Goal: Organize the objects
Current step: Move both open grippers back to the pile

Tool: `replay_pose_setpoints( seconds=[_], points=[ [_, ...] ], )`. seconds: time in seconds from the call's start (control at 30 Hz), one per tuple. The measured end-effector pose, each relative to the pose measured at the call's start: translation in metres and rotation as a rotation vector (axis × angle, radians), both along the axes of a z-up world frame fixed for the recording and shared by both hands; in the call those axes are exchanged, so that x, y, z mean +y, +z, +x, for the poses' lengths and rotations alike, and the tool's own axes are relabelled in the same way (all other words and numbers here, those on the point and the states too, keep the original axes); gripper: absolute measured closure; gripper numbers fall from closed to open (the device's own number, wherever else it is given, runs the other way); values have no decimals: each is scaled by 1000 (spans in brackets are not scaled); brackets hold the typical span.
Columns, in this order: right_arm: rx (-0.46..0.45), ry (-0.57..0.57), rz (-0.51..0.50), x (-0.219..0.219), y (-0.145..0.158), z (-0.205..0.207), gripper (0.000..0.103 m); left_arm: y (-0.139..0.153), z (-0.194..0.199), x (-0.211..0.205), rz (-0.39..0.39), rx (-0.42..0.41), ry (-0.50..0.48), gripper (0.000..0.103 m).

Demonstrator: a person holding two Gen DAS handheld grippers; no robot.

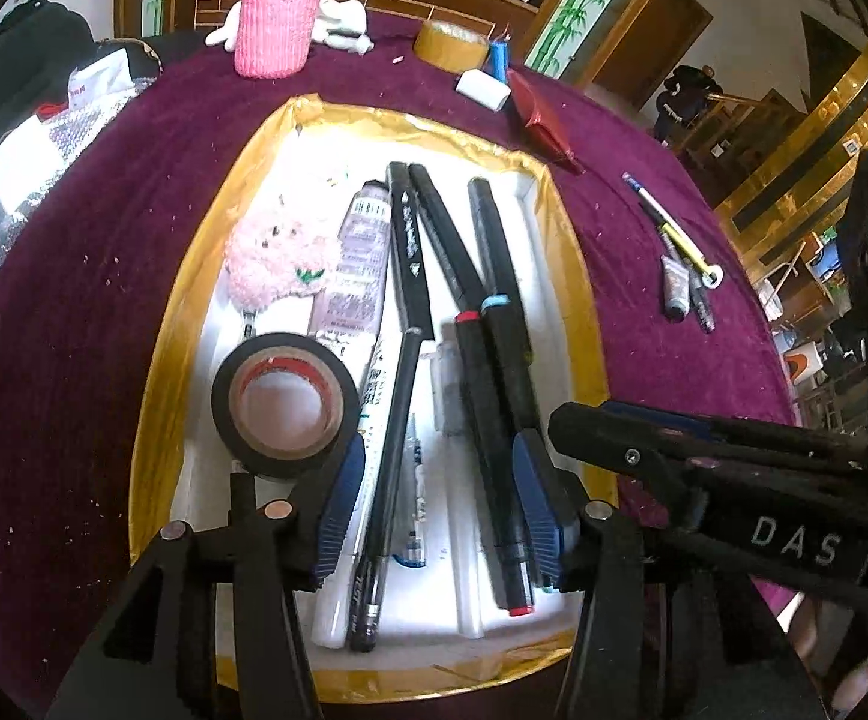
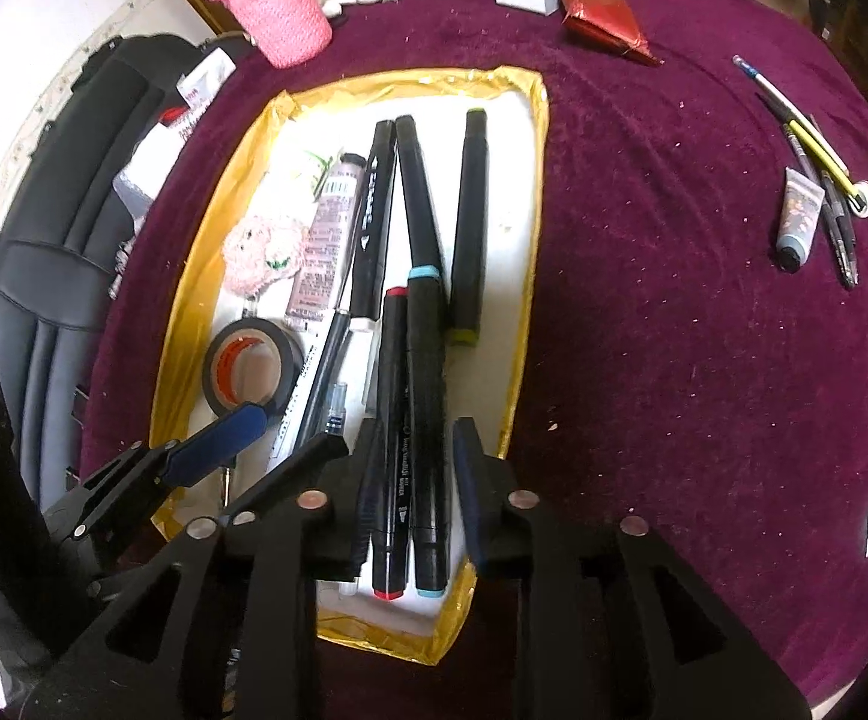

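Over the gold-edged white tray [image 1: 545, 210] on the purple-clothed counter [image 1: 104, 252], both grippers hang nose-down, close together. The left gripper [image 1: 440, 504] stands released, its blue pads [image 1: 341, 498] spread apart over several pens and markers without pressing any of them. The right gripper [image 2: 413, 492] is parted a little too; the red-banded marker [image 2: 392, 420] and the blue-banded marker [image 2: 425, 408] lie side by side between its fingers, resting on the tray floor, and I cannot tell for sure whether a pad touches them, though they look let go. Inside the tray, a roll of black electrical tape [image 1: 284, 402] sits at the near left, just beside the left gripper's pad. Behind it lies a fluffy pink charm [image 1: 275, 258], and next to that a pale printed tube [image 1: 356, 264]. More black markers [image 1: 410, 252] fan up toward the far end, and a green-capped marker [image 2: 470, 228] lies along the tray's right wall. Outside the tray, well to the right on the cloth, a small cluster waits: a little tube [image 2: 800, 222], a yellow-and-black pen [image 2: 818, 150] and a dark pen [image 2: 839, 228] touching one another. At the far side stand a pink knitted cup holder [image 1: 278, 18], a roll of brown packing tape [image 1: 452, 45], a white eraser [image 1: 482, 90] and a red foil packet [image 1: 539, 114].
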State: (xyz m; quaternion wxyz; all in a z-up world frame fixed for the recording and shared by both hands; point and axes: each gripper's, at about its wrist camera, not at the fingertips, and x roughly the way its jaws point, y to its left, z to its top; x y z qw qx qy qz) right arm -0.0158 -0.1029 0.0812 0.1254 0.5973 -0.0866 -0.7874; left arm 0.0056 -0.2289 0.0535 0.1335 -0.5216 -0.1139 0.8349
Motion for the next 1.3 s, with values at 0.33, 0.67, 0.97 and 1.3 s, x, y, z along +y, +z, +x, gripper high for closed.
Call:
replay_pose_setpoints(
  seconds=[0.33, 0.67, 0.97, 1.3],
  points=[
    [32, -127, -84, 74, 7, 6, 67, 46, 1, 30, 15, 78, 33, 55],
    [25, -335, -103, 230, 1, 29, 67, 45, 8, 130, -12, 50, -84, 55],
    [-48, -611, -98, 385, -17, 78, 67, 18, 4, 197, 36, -37, -116, 55],
    [-75, -519, -119, 380, -39, 59, 65, 8, -16, 233, -17, -17, -119, 55]
  ],
)
